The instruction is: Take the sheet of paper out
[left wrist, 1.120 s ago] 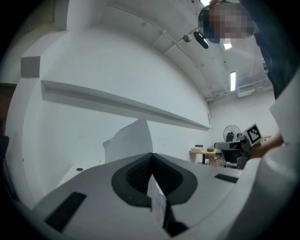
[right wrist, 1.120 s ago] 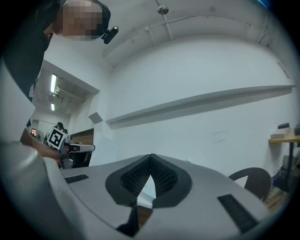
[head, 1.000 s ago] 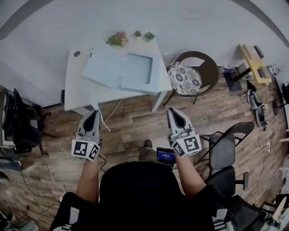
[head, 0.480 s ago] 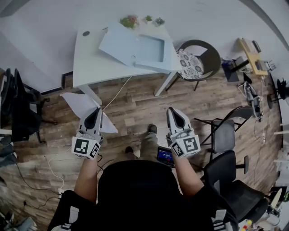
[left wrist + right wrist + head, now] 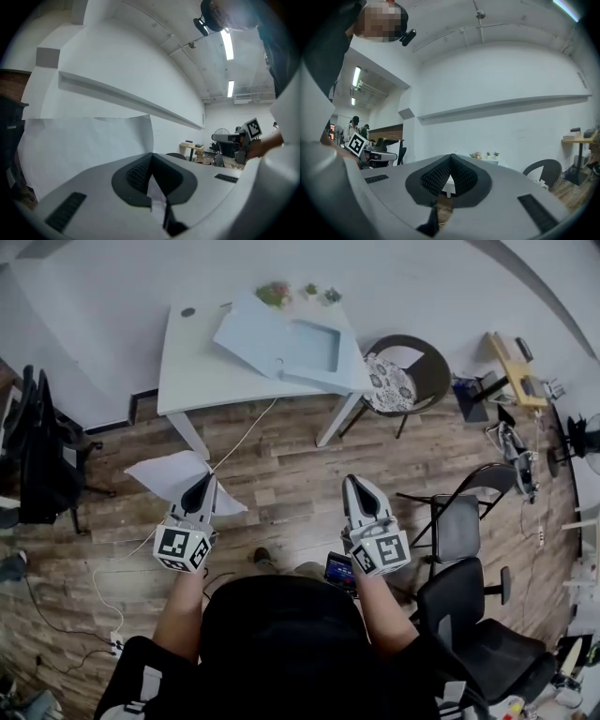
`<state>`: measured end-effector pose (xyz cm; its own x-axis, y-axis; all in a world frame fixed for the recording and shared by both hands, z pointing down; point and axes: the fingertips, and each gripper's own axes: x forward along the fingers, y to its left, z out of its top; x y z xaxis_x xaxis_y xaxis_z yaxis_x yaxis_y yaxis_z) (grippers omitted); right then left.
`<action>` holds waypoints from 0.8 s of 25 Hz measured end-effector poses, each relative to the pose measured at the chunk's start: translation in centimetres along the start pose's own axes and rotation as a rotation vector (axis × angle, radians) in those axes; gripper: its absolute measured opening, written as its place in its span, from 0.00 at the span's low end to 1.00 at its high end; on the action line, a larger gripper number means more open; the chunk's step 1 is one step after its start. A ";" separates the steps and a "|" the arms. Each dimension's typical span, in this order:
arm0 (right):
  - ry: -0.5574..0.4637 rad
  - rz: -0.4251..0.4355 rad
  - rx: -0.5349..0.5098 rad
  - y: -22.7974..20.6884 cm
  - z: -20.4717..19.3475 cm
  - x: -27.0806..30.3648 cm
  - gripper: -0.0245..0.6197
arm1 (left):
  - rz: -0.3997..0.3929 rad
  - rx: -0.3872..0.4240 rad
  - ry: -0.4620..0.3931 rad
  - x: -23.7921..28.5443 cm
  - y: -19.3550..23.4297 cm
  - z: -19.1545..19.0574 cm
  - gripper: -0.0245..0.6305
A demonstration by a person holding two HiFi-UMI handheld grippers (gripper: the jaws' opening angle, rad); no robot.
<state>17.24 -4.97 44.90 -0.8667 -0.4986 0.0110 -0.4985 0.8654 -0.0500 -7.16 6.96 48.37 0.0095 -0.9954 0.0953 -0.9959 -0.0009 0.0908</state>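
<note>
Our left gripper (image 5: 201,486) has its fingers pinching the sheet of paper (image 5: 161,474) near one edge. The sheet looks light and floppy, so we grip gently. The right gripper (image 5: 357,487) has its fingers pressed together, empty.

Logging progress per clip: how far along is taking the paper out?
Done: the sheet of paper hangs over the floor, clear of the blue folder on the table. In hand: left gripper shut on its edge; right gripper shut, empty. Left: perhaps setting it down.

white sheet of paper (image 5: 164,474) hangs curled, pinched in the left gripper (image 5: 203,483).
</note>
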 end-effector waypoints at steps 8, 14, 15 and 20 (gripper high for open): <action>-0.020 -0.012 0.000 -2.1 0.5 -6.8 0.05 | -0.052 0.041 0.029 -0.5 -8.0 0.9 0.04; -0.018 -0.038 0.038 -4.6 -0.8 -12.8 0.05 | -0.083 0.044 0.062 -1.2 -14.5 0.0 0.04; -0.019 -0.040 0.041 -4.8 -1.0 -13.7 0.05 | -0.081 0.041 0.064 -1.5 -15.4 -0.2 0.04; -0.019 -0.036 0.055 -5.2 -1.7 -17.7 0.05 | -0.052 0.047 0.057 -3.6 -18.9 -0.4 0.04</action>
<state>35.12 -0.55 46.66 -0.8474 -0.5309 -0.0052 -0.5275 0.8430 -0.1052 11.68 10.63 46.70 0.0649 -0.9868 0.1485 -0.9970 -0.0580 0.0506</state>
